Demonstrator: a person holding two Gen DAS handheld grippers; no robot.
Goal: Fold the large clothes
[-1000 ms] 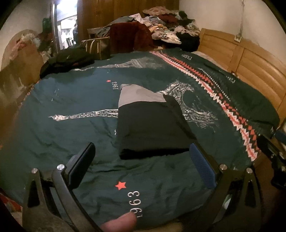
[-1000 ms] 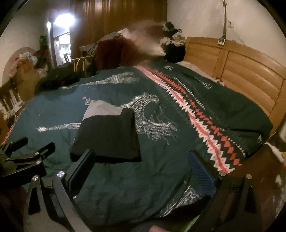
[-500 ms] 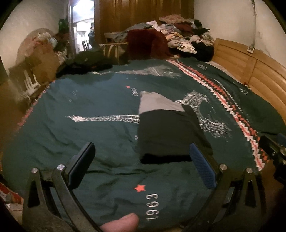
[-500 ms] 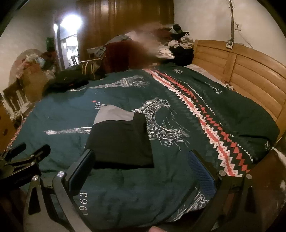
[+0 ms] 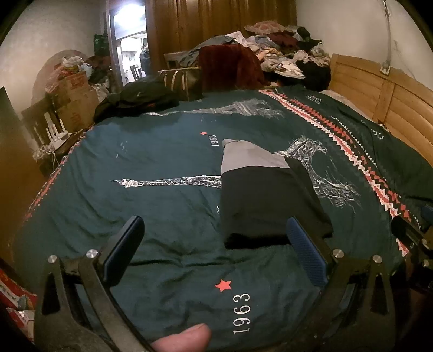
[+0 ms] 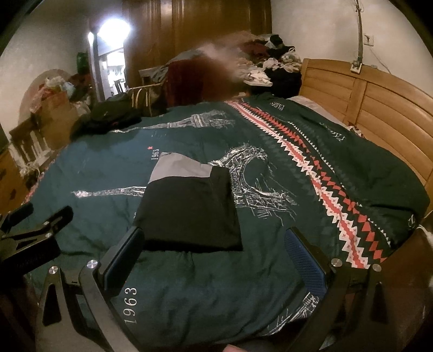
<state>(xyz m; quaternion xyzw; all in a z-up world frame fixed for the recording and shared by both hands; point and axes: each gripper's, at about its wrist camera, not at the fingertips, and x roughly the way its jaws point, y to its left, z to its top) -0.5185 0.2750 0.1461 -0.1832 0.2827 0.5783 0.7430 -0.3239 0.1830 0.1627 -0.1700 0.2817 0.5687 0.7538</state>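
A folded black and grey garment lies flat on a dark green bedspread, just beyond both sets of jaws. The left gripper and right gripper each hover with jaws spread wide, holding nothing.

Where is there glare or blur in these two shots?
Right wrist view: the doorway light blows out to white glare, and a smeared blur covers the clothes pile by the headboard. Left wrist view: sharper, the doorway only bright; strong fisheye bending and dark corners in both.
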